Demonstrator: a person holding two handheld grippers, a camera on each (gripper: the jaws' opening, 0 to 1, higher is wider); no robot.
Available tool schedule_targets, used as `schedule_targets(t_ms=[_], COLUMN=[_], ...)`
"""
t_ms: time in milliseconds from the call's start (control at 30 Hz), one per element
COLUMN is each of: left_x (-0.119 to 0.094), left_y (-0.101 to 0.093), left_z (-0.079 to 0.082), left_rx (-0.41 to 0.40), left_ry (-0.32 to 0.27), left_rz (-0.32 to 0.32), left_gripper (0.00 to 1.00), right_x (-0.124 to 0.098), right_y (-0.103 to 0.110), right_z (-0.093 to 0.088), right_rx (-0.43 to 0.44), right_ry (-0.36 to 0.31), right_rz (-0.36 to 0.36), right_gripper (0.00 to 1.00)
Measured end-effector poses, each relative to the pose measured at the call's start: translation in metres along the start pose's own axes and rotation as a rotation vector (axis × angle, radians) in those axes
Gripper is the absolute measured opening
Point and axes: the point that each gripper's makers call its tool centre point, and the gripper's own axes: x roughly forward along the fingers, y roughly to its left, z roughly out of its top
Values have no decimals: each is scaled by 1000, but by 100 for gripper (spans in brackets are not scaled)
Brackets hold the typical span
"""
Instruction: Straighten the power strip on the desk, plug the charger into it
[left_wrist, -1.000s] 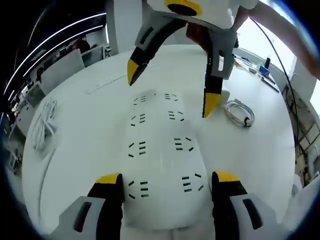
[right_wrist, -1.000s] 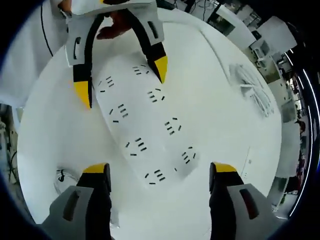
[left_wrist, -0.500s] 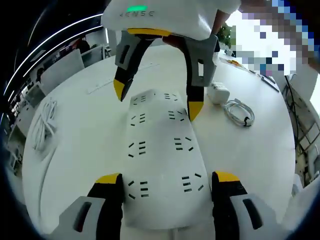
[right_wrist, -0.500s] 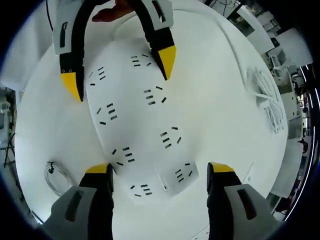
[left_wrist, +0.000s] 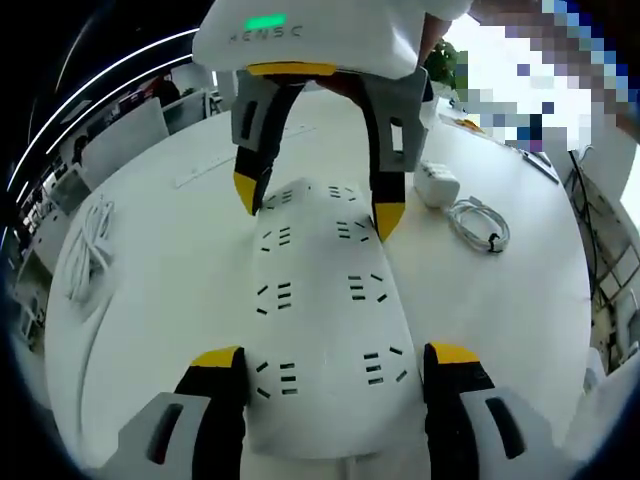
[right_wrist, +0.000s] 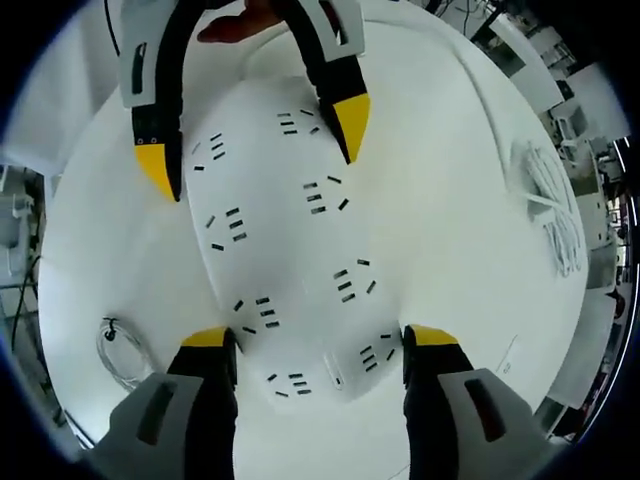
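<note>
The left gripper (left_wrist: 325, 362), at the bottom of the left gripper view, has its yellow-tipped jaws spread wide to either side of one end of the white power strip (left_wrist: 320, 300), the tips at or just beside its long edges; actual contact can't be judged. The right gripper (right_wrist: 315, 338) straddles the opposite end the same way in the right gripper view, jaws apart and clamped on nothing. Each tool appears from the other's camera at the top of the frame, reaching down over the strip from the far side, so the two hands face each other along its length. The strip lies flat in the middle of the white desk (left_wrist: 160, 230), running up the centre of both frames, two rows of sockets facing up. It looks like a rigid, smooth plastic slab, fairly light, likely to slide or pivot readily, so taking it across its width at both ends should give good control of its angle. The white charger (left_wrist: 436, 184) sits right of centre in the left gripper view, beside its coiled cable (left_wrist: 480, 226), close to the strip. A second white cord bundle (left_wrist: 88, 250) lies at the left.
</note>
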Motion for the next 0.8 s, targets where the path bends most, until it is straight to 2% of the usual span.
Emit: schedule_targets(t_ms=[533, 800], left_x=[0, 0], left_y=[0, 0], left_z=[-1, -2], left_rx=[2, 3], left_ry=[9, 9], left_rz=[0, -2], left_gripper=[73, 73], right_x=[4, 4], right_y=[0, 1], right_z=[3, 4], right_rx=[-59, -61], right_ry=[40, -4], right_rz=[33, 31], right_gripper=[66, 65])
